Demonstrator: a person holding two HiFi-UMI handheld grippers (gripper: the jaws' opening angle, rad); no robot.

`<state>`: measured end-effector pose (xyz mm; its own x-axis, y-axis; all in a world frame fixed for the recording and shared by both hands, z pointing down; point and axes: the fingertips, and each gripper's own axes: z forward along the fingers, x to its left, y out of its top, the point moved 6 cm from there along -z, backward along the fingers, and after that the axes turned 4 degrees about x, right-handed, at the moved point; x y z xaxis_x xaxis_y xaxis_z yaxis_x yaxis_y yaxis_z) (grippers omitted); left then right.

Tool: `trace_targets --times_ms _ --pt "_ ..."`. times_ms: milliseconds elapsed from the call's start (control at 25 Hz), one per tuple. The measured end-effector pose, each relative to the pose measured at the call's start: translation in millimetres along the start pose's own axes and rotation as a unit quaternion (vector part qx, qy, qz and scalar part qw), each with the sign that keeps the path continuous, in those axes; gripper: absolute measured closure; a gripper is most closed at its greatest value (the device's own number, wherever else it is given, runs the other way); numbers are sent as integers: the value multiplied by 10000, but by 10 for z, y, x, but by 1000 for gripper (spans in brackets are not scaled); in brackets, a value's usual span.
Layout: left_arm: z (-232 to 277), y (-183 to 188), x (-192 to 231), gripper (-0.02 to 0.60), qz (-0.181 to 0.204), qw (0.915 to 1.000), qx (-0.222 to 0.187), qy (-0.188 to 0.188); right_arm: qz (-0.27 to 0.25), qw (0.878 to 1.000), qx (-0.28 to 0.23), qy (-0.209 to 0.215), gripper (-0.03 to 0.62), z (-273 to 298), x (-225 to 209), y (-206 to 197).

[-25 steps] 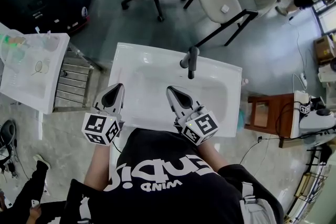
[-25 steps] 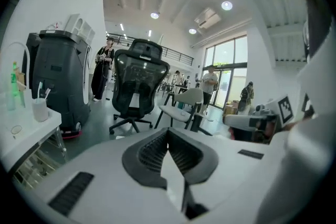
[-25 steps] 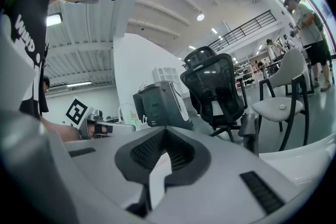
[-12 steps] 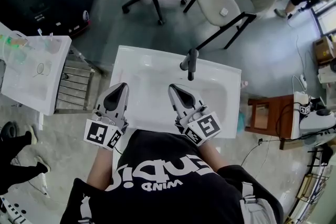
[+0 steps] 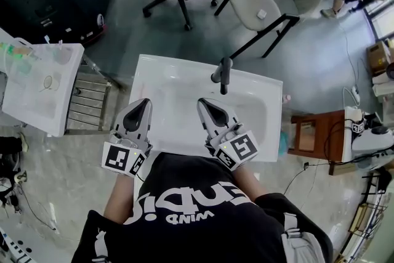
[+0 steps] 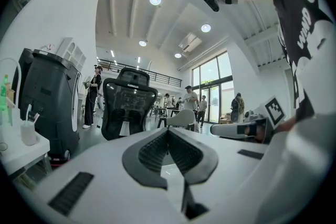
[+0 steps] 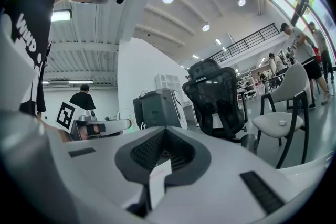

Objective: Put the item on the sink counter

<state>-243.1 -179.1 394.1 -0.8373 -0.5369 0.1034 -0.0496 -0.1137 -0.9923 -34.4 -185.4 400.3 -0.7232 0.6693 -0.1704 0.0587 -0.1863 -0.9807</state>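
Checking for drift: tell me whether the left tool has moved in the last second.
Yes, slightly: the left tool has edged right, toward the faucet.

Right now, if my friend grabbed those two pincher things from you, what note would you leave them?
Left gripper: jaws together, nothing in them, held above the near edge of the sink counter.
Right gripper: jaws together; a small white slip shows low between them, but I cannot tell if it is gripped.
Counter: only the faucet stands on it.
Done: no item is placed yet.
Left: get the item and set it on the counter.
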Motion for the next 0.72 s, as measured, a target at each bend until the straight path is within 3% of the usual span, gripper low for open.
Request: trace_targets --times_ms 720 --pt "-38 -49 -15 561 -50 9999 93 47 -24 10000 49 -11 577 -12 42 -20"
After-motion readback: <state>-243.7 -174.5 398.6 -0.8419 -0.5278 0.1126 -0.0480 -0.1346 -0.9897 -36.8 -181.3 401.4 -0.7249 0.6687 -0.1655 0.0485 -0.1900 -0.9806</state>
